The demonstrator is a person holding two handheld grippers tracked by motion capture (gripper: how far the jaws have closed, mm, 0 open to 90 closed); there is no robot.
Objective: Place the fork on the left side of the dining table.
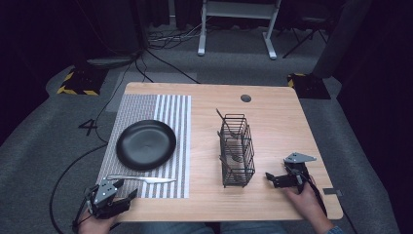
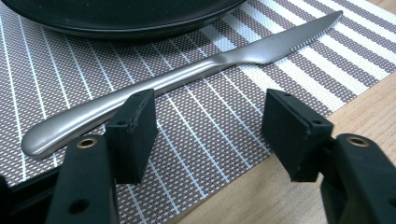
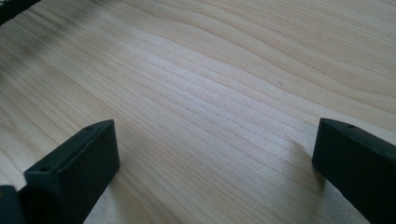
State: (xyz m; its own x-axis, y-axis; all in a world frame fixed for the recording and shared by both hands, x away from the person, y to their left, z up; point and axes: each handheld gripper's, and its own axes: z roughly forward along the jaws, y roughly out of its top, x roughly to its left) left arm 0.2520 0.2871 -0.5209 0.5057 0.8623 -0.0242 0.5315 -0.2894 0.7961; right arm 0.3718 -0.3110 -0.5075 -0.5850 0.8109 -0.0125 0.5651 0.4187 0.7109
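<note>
L tongs [image 2: 208, 135] agape, near knife [image 2: 187, 74].

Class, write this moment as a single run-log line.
left gripper: open, empty | right gripper: open, empty | knife: on placemat by black plate | wire caddy: holds cutlery

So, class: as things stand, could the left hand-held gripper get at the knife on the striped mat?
Probably yes. The left hand-held gripper is open, and the knife lies flat on the mat just ahead of its jaws, beside the black plate, with nothing between them.
</note>
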